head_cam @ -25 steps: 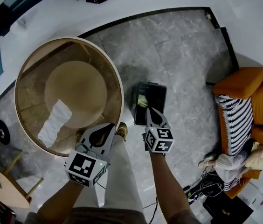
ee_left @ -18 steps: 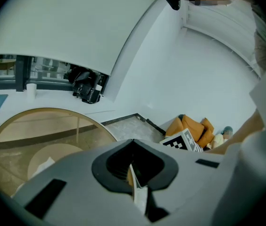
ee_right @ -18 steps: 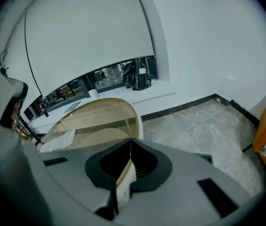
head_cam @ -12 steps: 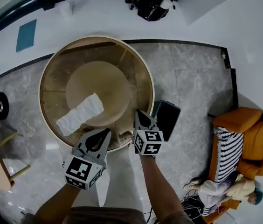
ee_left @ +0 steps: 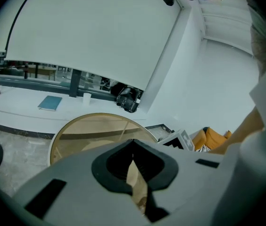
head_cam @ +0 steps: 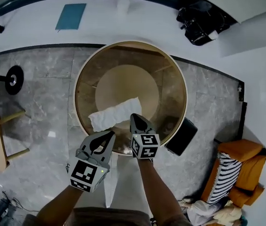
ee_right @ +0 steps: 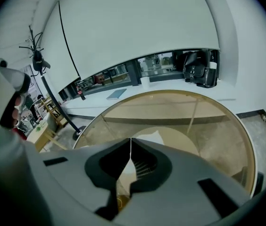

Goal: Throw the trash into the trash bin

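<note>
Both tools were pressed together and empty. The left tool (head_cam: pixel 109 134) was closed at the near rim of the round glass bench (head_cam: pixel 75 100). The right tool (head_cam: pixel 134 117) was also closed, its tip over the glass just beside the right end of the trash (head_cam: pixel 115 114). The trash, a crumpled white paper strip, lay flat on the glass top just ahead of both tool tips. The black trash bin (head_cam: pixel 181 136) stood on the floor against the bench's right side, apart from the paper.

Trash (head_cam: pixel 115 114) on table (head_cam: pixel 75 98), bin (head_cam: pixel 182 136) right
</note>
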Motion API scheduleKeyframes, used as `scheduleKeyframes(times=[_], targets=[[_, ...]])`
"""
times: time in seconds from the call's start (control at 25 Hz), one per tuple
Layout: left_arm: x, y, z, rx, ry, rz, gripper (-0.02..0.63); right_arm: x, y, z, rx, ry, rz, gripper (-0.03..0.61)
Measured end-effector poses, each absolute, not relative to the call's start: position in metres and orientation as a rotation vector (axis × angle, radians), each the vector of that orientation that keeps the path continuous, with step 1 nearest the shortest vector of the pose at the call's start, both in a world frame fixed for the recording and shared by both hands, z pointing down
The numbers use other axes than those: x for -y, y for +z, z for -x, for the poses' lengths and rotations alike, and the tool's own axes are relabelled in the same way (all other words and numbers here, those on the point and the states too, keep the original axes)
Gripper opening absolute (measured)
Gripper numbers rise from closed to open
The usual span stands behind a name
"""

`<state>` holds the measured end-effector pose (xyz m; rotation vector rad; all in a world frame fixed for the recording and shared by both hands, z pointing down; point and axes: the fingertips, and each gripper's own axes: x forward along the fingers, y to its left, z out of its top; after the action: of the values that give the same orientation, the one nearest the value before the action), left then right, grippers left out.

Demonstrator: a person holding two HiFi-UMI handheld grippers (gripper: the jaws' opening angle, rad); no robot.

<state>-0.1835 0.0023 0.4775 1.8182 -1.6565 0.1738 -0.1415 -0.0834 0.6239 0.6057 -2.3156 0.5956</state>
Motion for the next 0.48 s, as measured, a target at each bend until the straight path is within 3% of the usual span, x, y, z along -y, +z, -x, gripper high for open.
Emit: scheduleKeyframes(times=[0.24,0.36,0.48], targets=[[-0.017,0.482,0.201,1.674,0.130,-1.781,0.018,0.066,0.635,0.168,2.293,0.544,-0.519,0.037],[-0.019,0.488,0.204,1.669,0.112,-1.760,0.018,0.062,0.646,0.173,2.264,0.545,-0.480,0.283],[-0.018,0.492,0.206,1.663,0.101,-1.753,0.018,0.056,0.654,0.176,2.239,0.541,-0.444,0.314]])
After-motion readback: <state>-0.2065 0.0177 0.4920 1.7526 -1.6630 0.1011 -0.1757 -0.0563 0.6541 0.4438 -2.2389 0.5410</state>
